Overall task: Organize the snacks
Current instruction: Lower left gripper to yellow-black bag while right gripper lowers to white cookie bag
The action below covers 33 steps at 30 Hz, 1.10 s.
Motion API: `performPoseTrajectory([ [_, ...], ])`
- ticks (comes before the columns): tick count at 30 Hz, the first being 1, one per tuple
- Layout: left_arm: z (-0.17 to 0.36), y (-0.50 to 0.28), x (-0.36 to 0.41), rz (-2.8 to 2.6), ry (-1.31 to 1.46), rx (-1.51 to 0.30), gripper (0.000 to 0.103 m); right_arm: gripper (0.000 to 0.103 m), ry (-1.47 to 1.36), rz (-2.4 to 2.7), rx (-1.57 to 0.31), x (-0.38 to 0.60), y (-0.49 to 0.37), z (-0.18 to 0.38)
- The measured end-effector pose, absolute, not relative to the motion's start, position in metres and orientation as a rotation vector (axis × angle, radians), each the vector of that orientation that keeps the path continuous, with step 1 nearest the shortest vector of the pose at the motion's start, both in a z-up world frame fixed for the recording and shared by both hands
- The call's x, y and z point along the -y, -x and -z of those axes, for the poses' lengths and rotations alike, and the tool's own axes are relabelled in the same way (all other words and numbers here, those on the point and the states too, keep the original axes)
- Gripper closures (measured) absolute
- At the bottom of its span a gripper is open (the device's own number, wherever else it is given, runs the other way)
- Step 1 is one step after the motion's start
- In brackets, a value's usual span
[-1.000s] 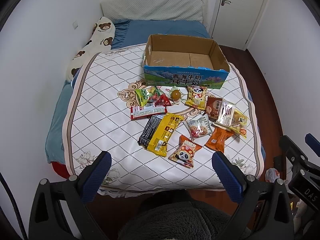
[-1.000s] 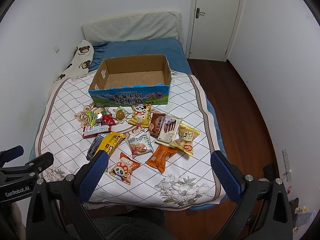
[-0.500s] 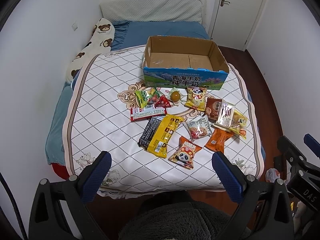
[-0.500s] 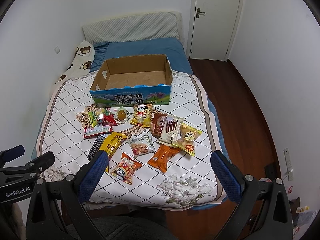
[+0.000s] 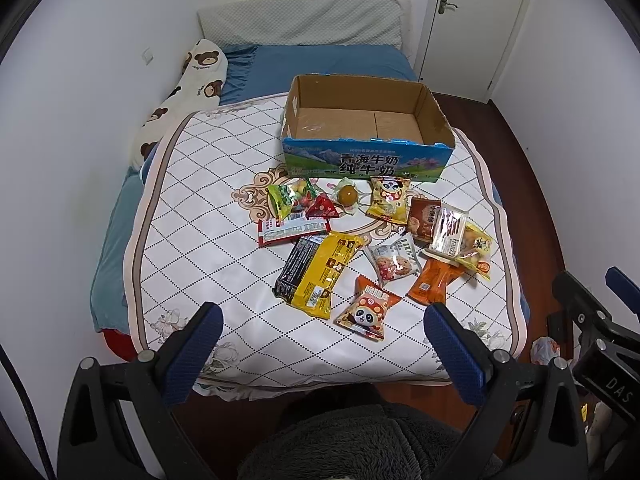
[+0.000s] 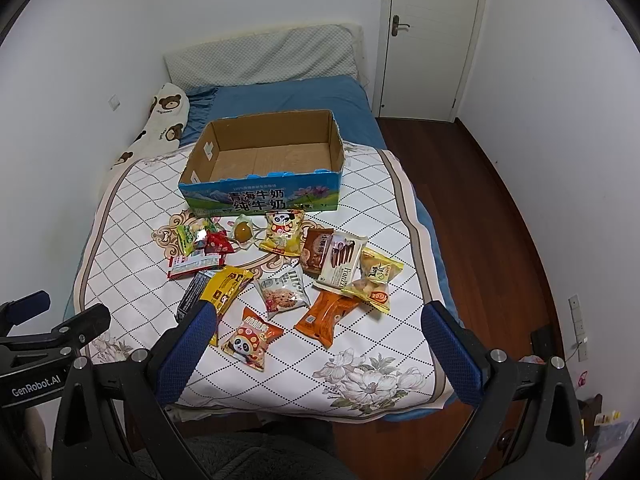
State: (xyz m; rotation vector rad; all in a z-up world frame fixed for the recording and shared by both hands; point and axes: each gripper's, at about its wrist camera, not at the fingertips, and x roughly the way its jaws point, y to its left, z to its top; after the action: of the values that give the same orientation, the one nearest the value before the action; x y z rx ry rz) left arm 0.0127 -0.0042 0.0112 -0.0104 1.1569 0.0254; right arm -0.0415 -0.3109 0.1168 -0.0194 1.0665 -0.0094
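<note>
Several snack packets lie scattered on the quilted bed cover: a yellow-black packet, a red panda packet, an orange packet, a white Franzzi packet. Behind them stands an empty open cardboard box with a blue printed front; it also shows in the right wrist view. My left gripper is open and empty, held before the bed's foot. My right gripper is open and empty too, above the near edge, close to the panda packet.
A bear-print pillow lies along the left wall. A white door and wooden floor are to the right of the bed. The right gripper shows at the right edge of the left wrist view.
Both grippers have drifted slightly closer to the bed; the snacks and box have not moved. Both grippers stay open.
</note>
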Motion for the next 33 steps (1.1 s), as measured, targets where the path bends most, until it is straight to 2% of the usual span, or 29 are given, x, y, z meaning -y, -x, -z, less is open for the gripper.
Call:
performPoseTrajectory([
  [12, -0.007, -0.022, 0.005, -0.003, 0.019, -1.145, 0.0, 0.0, 0.008, 0.006, -1.075, 0.31, 0.04, -0.112],
  [16, 0.015, -0.045, -0.002, -0.037, -0.013, -1.14, 0.0, 0.0, -0.035, -0.001, -1.134, 0.312, 0.028, -0.085],
  [23, 0.106, -0.107, -0.009, -0.032, -0.192, -1.258, 0.0, 0.0, -0.166, -0.02, -1.304, 0.331, -0.016, 0.008],
  [33, 0.265, -0.171, 0.0, 0.122, -0.25, -1.584, 0.0, 0.0, -0.477, -0.06, -1.527, 0.334, -0.084, 0.148],
])
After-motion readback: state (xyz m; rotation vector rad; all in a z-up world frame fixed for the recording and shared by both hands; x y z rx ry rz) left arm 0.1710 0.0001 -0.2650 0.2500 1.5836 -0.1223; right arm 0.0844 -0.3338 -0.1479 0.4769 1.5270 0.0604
